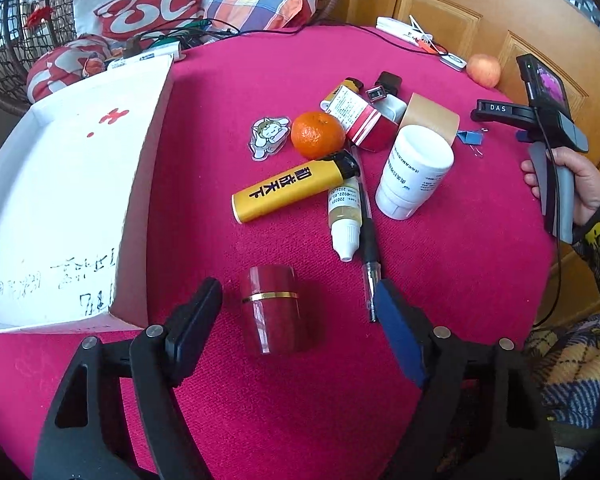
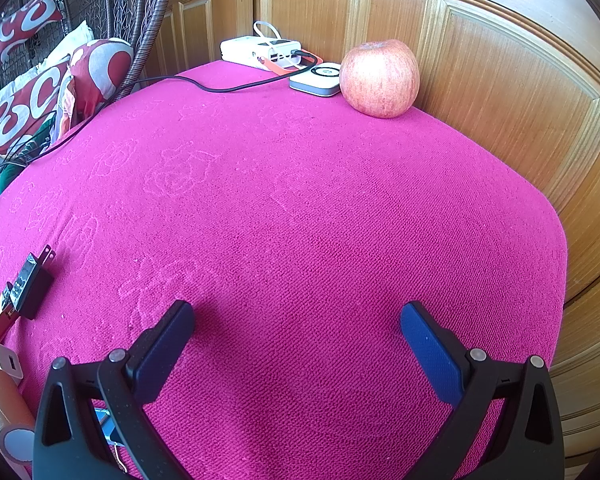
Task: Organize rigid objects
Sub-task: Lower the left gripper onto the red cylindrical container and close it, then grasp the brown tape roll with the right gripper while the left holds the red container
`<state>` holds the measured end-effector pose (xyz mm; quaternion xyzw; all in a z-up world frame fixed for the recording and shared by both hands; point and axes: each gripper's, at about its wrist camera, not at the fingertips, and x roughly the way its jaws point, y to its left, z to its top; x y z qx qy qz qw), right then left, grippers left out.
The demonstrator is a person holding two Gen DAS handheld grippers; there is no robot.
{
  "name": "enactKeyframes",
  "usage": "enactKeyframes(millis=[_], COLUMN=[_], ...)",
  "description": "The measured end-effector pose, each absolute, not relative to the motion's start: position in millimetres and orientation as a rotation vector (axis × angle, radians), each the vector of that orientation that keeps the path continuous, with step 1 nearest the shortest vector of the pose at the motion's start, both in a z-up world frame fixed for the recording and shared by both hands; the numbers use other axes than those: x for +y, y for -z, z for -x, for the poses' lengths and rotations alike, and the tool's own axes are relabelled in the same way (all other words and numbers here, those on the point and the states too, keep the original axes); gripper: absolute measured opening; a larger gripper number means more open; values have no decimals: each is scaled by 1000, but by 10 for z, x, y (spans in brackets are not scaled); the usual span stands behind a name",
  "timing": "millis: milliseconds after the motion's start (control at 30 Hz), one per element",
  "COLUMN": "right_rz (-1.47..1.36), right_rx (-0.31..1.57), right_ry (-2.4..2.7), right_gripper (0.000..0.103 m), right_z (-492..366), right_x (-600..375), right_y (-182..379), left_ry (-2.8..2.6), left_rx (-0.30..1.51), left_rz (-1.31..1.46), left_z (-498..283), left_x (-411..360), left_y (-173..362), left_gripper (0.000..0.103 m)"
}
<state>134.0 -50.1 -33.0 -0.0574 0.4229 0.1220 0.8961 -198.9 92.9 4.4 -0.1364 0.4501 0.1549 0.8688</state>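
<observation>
Pink cloth (image 2: 300, 200), apple (image 2: 378, 78) near right, red cylinder (image 1: 274, 308) left only

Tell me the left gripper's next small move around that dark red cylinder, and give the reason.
Probably close the left gripper on the dark red cylinder. The cylinder already stands between the open fingers, with a gap on each side, so nothing grips it yet. The white box sits open just to its left, a likely place to put it.
</observation>
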Motion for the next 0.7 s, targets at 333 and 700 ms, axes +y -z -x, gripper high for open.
enactKeyframes(millis=[333, 700], right_rz=[118, 152], right_rx=[876, 615], right_ry=[-254, -831], right_gripper=[103, 103], right_z=[-1338, -567], right_x=[-508, -310], right_y=[327, -122], left_ry=[-357, -385], left_rx=[933, 915], left_rz=[311, 281], left_z=[2032, 2072], left_x=[952, 967], left_y=[-32, -25], left_gripper=[53, 28])
